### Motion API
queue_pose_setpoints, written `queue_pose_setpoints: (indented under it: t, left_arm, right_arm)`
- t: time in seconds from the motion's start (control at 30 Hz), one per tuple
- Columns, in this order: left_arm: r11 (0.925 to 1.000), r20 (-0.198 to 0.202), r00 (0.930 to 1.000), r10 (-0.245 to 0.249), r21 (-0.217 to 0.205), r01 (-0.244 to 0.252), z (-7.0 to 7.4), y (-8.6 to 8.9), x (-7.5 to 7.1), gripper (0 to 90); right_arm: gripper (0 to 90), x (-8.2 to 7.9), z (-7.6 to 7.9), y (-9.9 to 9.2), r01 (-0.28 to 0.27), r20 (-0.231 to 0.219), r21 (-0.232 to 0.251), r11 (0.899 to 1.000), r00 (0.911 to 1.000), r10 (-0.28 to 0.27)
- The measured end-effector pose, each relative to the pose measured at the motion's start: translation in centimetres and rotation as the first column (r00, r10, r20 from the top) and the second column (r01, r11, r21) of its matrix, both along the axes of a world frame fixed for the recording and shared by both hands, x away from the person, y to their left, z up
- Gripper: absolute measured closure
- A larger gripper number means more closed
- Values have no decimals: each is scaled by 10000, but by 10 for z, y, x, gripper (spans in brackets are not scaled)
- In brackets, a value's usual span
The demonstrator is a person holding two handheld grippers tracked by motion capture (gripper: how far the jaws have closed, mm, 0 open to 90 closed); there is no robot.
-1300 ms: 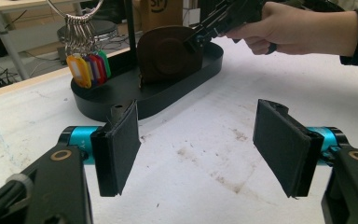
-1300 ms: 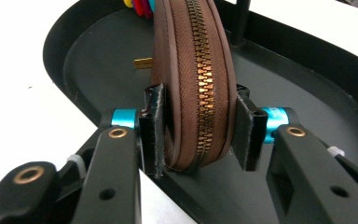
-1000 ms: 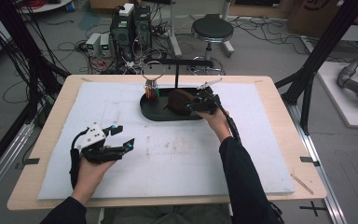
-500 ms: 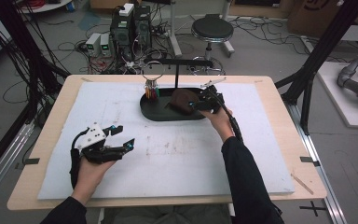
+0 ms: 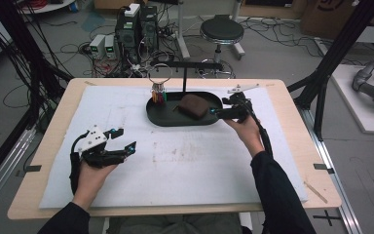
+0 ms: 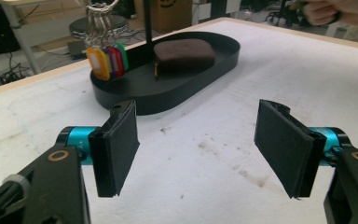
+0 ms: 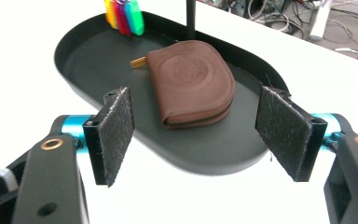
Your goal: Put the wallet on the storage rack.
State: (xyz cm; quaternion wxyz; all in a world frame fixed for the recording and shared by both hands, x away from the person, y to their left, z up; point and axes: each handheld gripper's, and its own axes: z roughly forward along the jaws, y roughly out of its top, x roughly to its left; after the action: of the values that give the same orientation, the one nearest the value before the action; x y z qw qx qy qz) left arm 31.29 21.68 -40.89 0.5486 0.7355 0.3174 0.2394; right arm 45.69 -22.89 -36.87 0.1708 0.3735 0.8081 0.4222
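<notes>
Both tongs stand open and empty: right tongs have just been opening beside the brown zip wallet in the black tray near the desk's far edge; a careless retreat could nudge the tray's rim.

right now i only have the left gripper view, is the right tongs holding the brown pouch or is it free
observer: free. the right tongs are open, their jaws have just been opening, and nothing is pressed between them. the brown pouch lies flat in the black tray.
operator: where are those tongs relative to the tray
observer: in the high view they are at the tray's right end, by the rim, tips pointing in toward the pouch.
operator: is the pouch zipped
observer: the right gripper view shows its zip closed along the near edge, and a round embossed stamp on top.
</notes>
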Motion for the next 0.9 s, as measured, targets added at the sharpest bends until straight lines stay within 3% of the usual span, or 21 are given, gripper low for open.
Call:
queue_pose_setpoints:
  t: [0.07, 0.13, 0.33, 0.6, 0.73, 0.9]
  left_arm:
    - [10000, -37, 10000, 83, -3, -83, -1, 3, 2, 302]
    - [9999, -63, 9998, 166, 5, -166, -2, 5, 5, 302]
    - [9987, -111, 9989, 450, 238, -447, -5, 11, 11, 302]
    - [9950, -86, 9960, 891, 460, -886, -8, 22, 12, 294]
    - [9916, -88, 9923, 1235, 392, -1230, -10, 29, 13, 270]
    - [9876, 72, 9882, 1528, 350, -1530, -10, 36, 11, 258]
  right_arm:
    - [265, -8, 3, -7, 3, -100, -10, 10000, 10000, -3]
    - [271, -22, 6, -16, -14, 225, 111, 9999, 9997, 11]
    - [267, -54, 9, -40, 4, 500, 666, 9978, 9987, -37]
    - [226, -86, -9, -73, 546, 798, 1490, 9873, 9946, -670]
    - [217, -98, -22, -86, 876, 896, 1699, 9816, 9905, -1039]
    - [213, -96, -33, -100, 1257, 700, 1808, 9755, 9876, -1402]
